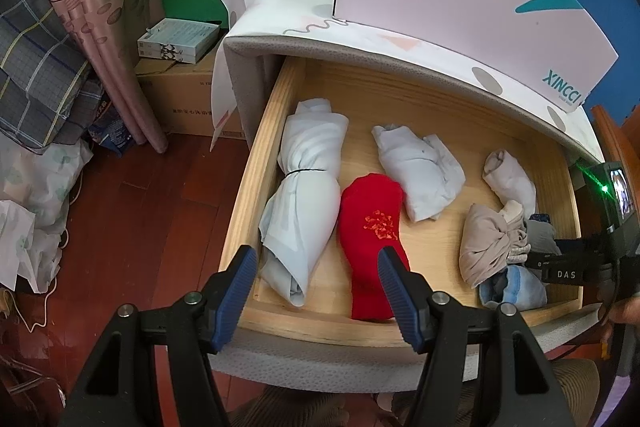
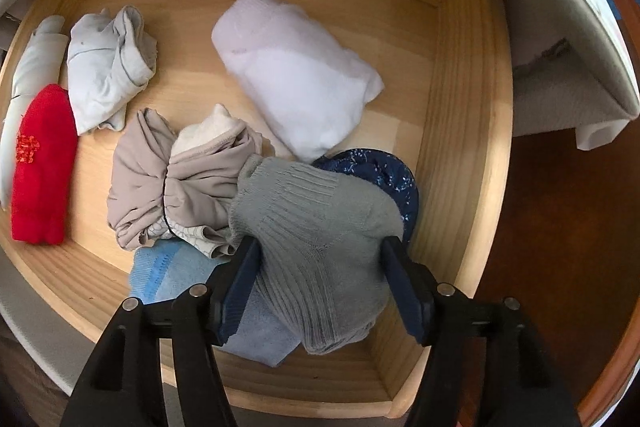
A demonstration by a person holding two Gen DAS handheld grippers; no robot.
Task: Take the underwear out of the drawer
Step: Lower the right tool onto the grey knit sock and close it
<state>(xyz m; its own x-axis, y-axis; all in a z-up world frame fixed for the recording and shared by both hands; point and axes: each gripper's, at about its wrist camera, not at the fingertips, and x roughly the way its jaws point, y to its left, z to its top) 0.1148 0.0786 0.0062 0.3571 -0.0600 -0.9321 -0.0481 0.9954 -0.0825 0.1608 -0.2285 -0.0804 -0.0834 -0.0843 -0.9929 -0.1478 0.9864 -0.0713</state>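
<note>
- Grey sock sits between the spread jaws of the right gripper, low in the wooden drawer; the pads flank it, and whether they still touch it I cannot tell.
- Left gripper hangs over the drawer's front edge, its jaws spread wide with nothing in them.
- Beige underwear lies bunched at ten o'clock from the grey sock, touching it.
- Red sock lies at nine o'clock.
- White bundle lies farther back, at twelve o'clock.
</note>
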